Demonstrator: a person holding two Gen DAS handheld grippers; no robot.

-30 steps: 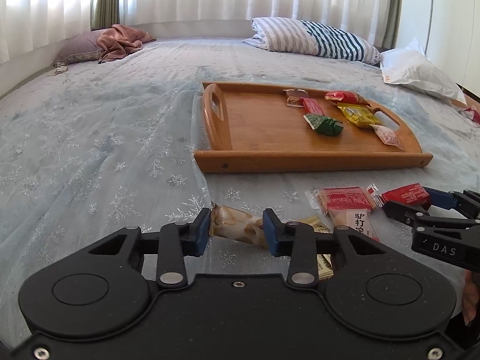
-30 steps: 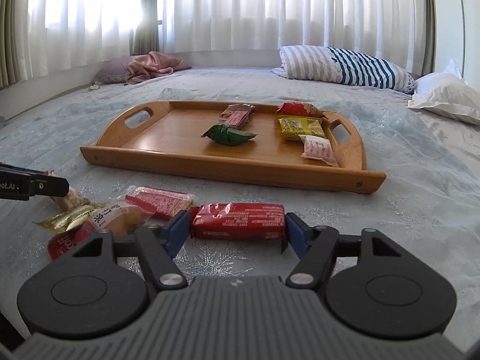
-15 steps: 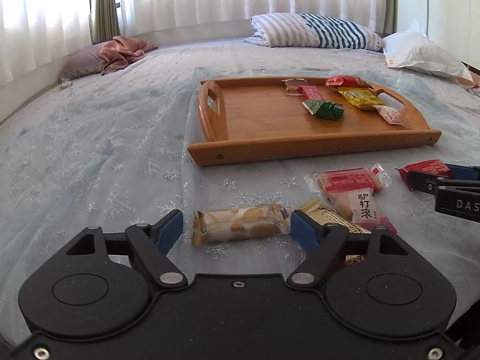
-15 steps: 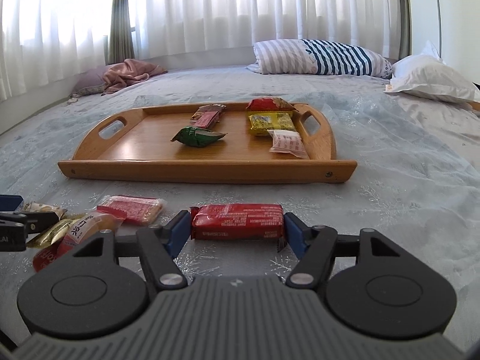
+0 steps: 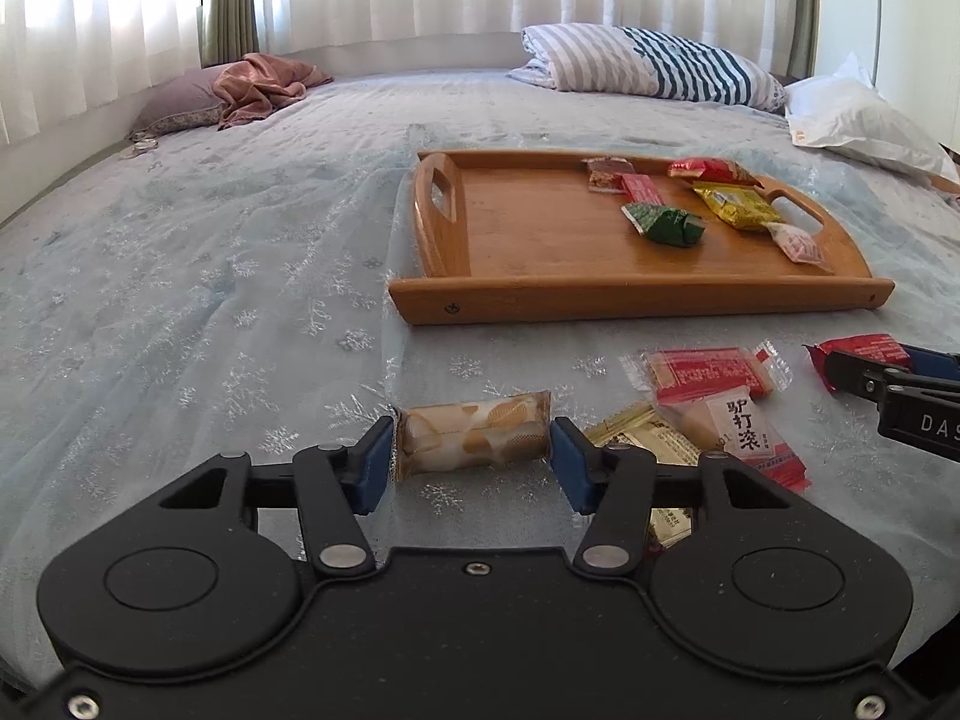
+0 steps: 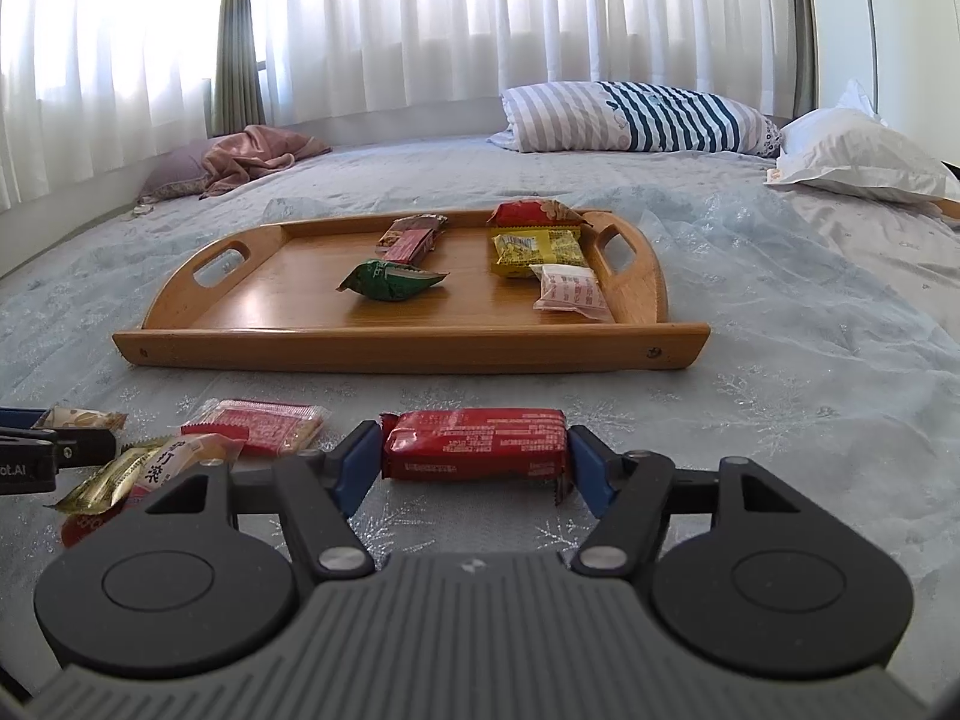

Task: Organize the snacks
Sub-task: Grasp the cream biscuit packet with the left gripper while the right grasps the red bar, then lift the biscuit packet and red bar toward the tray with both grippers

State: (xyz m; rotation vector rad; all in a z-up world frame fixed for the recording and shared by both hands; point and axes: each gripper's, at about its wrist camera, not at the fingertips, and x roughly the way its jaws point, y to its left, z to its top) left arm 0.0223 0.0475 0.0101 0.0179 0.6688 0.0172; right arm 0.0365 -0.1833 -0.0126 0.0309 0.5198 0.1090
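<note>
A beige biscuit packet point(image 5: 474, 435) lies on the bed between the pads of my left gripper point(image 5: 471, 471). Its jaws are closing and the blue pads meet the packet's two ends. My right gripper point(image 6: 474, 468) is shut on a red snack bar point(image 6: 474, 441), held lengthwise low over the bedspread. In the left wrist view the right gripper point(image 5: 888, 378) shows at the right edge with the red bar point(image 5: 858, 351). The wooden tray point(image 5: 600, 300) point(image 6: 408, 345) lies ahead with several snacks on it, among them a green packet point(image 6: 390, 280) and a yellow one point(image 6: 537, 249).
Loose snacks lie between the grippers: a red-and-clear packet point(image 5: 711, 369), a packet with Chinese writing point(image 5: 738, 429) and a gold one point(image 5: 645, 444). Far off are a striped pillow point(image 6: 636, 117), a white pillow point(image 6: 852, 156) and pink cloth point(image 6: 252, 153). Curtains run behind the bed.
The left jaws let go of the biscuit packet, opened wide, then narrowed onto its two ends. The right gripper kept its hold on the red bar and barely moved.
</note>
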